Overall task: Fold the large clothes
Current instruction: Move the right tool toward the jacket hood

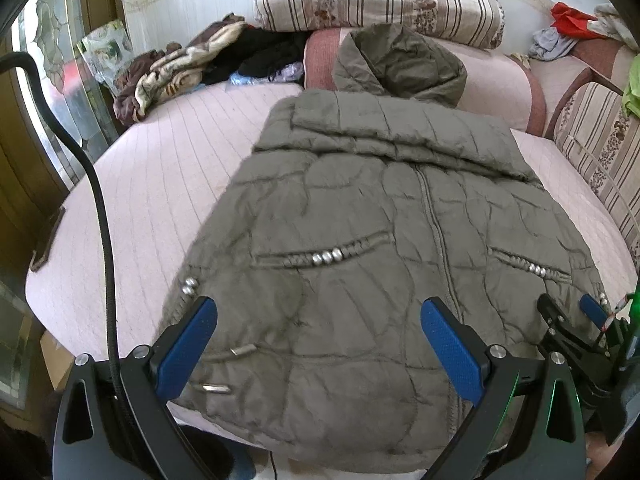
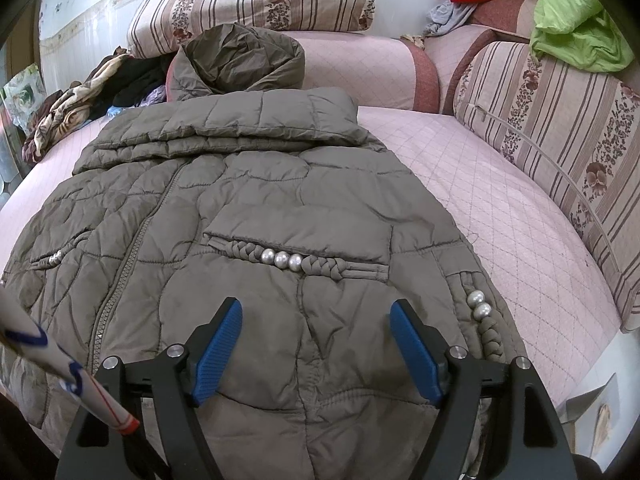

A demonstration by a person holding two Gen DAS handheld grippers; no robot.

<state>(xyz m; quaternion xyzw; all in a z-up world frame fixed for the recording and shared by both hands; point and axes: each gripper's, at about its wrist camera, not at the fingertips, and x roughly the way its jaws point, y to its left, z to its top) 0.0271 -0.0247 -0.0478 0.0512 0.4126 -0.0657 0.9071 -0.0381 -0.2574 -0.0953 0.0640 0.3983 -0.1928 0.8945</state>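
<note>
Big pink quilted bed (image 2: 500, 200) with the olive puffer jacket (image 2: 248, 208) spread flat on it, front up, hood against the pillows. Left gripper (image 1: 318, 346) and right gripper (image 2: 316, 346) both hover over the hem, fingers spread, grabbing nothing.

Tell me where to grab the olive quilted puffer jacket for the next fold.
Probably the bottom hem corners of the olive quilted puffer jacket, one per gripper, coming from the near bed edge. It lies flat, zipped front up, hem nearest, and the open left gripper and right gripper already hover there. Avoid the bulky hood.
</note>
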